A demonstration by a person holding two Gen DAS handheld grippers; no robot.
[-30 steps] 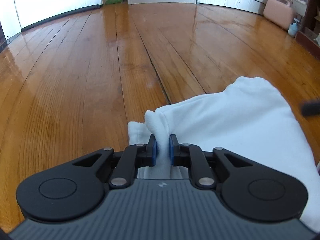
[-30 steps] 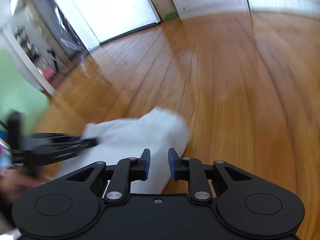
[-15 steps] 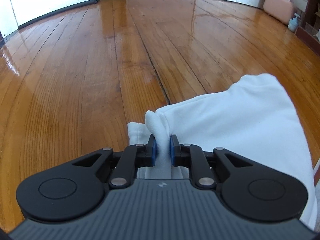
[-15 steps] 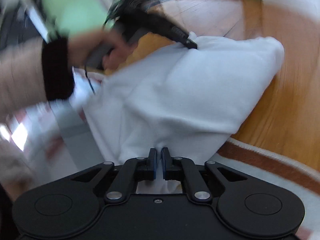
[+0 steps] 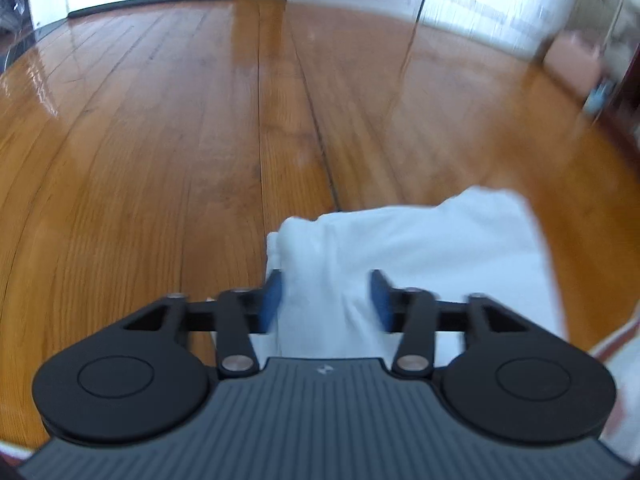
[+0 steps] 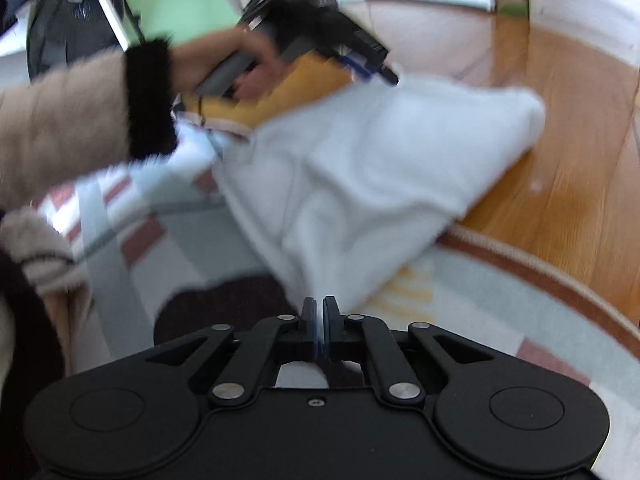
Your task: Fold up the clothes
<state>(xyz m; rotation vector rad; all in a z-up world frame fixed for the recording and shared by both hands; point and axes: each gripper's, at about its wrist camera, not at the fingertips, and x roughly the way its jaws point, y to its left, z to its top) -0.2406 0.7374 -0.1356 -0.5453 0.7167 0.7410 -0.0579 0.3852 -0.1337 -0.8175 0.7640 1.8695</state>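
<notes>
Left tongs [image 5: 326, 300] spread apart over the white garment [image 6: 360, 184]; right tongs [image 6: 319, 334] pinched together above the rug [image 6: 500, 300].

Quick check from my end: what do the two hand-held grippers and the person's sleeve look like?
The left hand-held gripper has a ribbed grey body with a small white logo, black linkage arms with silver pivots, and blue pads. The right hand-held gripper has a plain black body with the same black linkages and silver pivots. The sleeve is fuzzy beige with a black cuff.

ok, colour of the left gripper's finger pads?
Blue pads, clearest in the left wrist view, either side of the white garment.
</notes>
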